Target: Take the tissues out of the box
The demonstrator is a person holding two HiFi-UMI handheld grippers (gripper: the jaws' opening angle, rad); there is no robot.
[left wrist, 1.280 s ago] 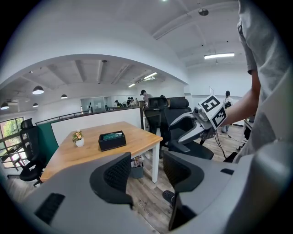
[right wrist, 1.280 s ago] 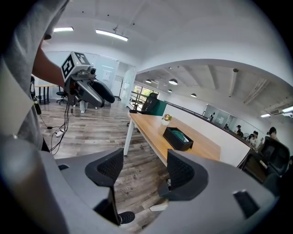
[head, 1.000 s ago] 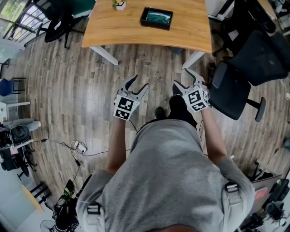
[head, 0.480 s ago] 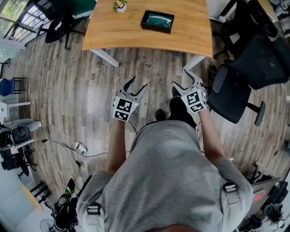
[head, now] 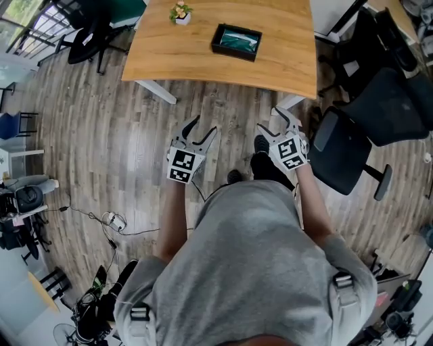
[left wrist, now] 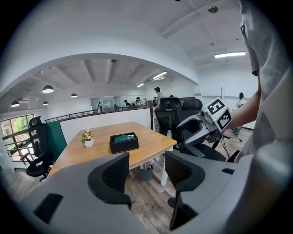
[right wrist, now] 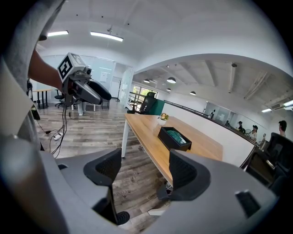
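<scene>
Two empty grippers, jaws spread: our left gripper [head: 205, 126] and right gripper [head: 269, 120] have edged nearer the table [head: 203, 67], where the box [head: 230, 53] of tissues [head: 238, 39] waits, not yet within reach.

Light honey-brown wooden tabletop [head: 203, 57], upper centre: fine grain. Black rectangular box [head: 230, 51] holds teal-green tissues [head: 238, 40]. Small white flower pot [head: 179, 18] has yellow-orange blooms. Grey-brown plank floor [head: 115, 128] shows streaked wood grain. Left claw [head: 205, 125] and right claw [head: 268, 120]: white bodies, black jaws, black-and-white square markers. Shirt [head: 250, 270]: plain grey.
</scene>
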